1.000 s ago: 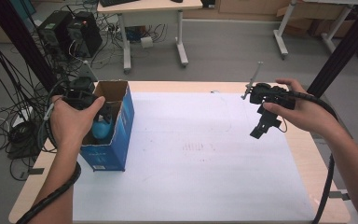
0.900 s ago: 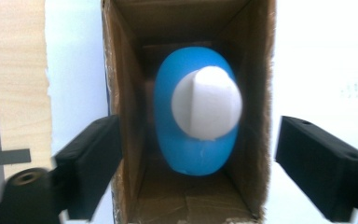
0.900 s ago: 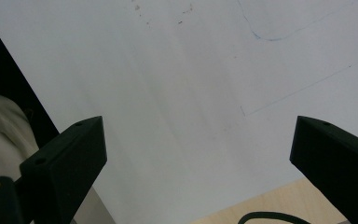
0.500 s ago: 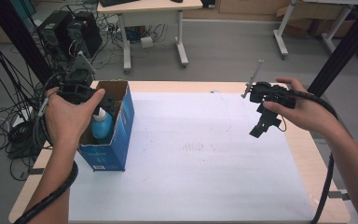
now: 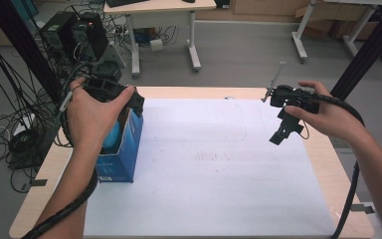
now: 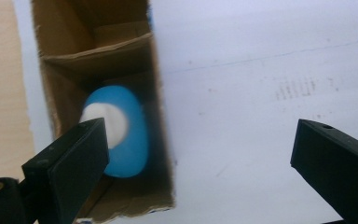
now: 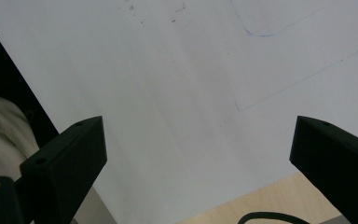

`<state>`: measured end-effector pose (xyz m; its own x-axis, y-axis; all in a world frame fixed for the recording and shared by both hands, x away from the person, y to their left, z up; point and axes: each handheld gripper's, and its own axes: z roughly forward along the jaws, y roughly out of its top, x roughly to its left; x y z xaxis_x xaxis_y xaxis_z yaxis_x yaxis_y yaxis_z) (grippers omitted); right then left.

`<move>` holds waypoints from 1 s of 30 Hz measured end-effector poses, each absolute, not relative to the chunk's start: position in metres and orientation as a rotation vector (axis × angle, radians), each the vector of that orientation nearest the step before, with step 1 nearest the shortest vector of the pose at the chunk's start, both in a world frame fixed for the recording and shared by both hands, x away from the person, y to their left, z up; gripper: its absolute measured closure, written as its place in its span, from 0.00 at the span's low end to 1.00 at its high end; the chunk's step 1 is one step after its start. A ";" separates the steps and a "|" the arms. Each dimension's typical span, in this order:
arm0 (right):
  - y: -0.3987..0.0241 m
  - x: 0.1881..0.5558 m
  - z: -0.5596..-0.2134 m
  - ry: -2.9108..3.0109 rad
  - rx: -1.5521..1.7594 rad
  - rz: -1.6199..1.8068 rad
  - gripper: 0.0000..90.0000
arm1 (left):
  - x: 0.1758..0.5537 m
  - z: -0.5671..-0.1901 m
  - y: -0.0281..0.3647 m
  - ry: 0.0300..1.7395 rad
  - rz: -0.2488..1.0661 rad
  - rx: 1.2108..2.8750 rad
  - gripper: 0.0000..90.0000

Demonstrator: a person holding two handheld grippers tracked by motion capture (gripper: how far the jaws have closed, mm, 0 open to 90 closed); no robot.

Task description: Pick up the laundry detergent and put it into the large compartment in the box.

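The two black fingers (image 6: pixel 70 168) of the left gripper (image 6: pixel 200 168) stand wide apart with nothing between them; they have just been opening, and they hang above the open top of a tall blue cardboard box with a brown inside (image 6: pixel 98 60). Down in that box stands a light blue plastic bottle with a white cap (image 6: pixel 126 140), in the nearer compartment, on the near side of a cardboard flap that crosses the box. In the high view the left gripper (image 5: pixel 129 102) is held in the person's left hand (image 5: pixel 92 117) just over the box (image 5: pixel 127 149), which stands at the left edge of the white paper sheet (image 5: pixel 214 164) covering the light wooden table (image 5: pixel 338 164); a bit of the bottle (image 5: pixel 112 137) shows under the hand. The right gripper (image 7: pixel 200 163) likewise has its fingers spread wide and empty, over bare white paper (image 7: pixel 191 70) near the table's edge. In the high view it (image 5: pixel 283 132) is held in the right hand (image 5: pixel 328 117) above the right side of the sheet, well apart from the box.
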<state>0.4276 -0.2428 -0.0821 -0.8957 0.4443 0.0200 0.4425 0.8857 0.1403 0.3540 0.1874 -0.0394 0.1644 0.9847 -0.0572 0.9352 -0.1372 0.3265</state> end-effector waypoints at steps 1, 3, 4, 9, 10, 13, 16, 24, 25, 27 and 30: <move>-0.243 0.428 -0.082 3.038 0.717 0.223 0.04 | 0.355 -0.039 0.184 1.833 0.245 2.169 0.05; -0.246 0.430 -0.081 3.042 0.722 0.228 0.03 | 0.356 -0.041 0.178 1.812 0.227 2.174 0.05; -0.246 0.430 -0.081 3.036 0.726 0.232 0.04 | 0.356 -0.041 0.176 1.802 0.222 2.178 0.05; -0.245 0.433 -0.080 3.032 0.756 0.199 0.04 | 0.363 -0.046 0.161 1.741 0.191 2.224 0.05; -0.245 0.434 -0.080 3.033 0.756 0.197 0.04 | 0.364 -0.046 0.158 1.734 0.194 2.228 0.05; -0.250 0.434 -0.079 3.017 0.770 0.215 0.04 | 0.365 -0.047 0.150 1.719 0.196 2.245 0.05; -0.254 0.434 -0.079 3.015 0.773 0.221 0.04 | 0.366 -0.046 0.144 1.704 0.202 2.263 0.05; -0.258 0.436 -0.078 3.021 0.782 0.218 0.04 | 0.368 -0.047 0.135 1.697 0.219 2.288 0.05; -0.258 0.436 -0.078 3.022 0.786 0.218 0.04 | 0.367 -0.047 0.135 1.697 0.220 2.285 0.05; -0.258 0.436 -0.078 3.018 0.789 0.215 0.04 | 0.368 -0.047 0.135 1.696 0.213 2.291 0.05; -0.258 0.436 -0.078 3.017 0.792 0.217 0.04 | 0.369 -0.048 0.136 1.697 0.206 2.288 0.05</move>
<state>0.4364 -0.2577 -0.0776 -0.8715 0.4899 0.0205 0.4878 0.8620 0.1374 0.3689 0.1360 -0.0476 0.2982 0.9529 -0.0546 0.9123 -0.2678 0.3098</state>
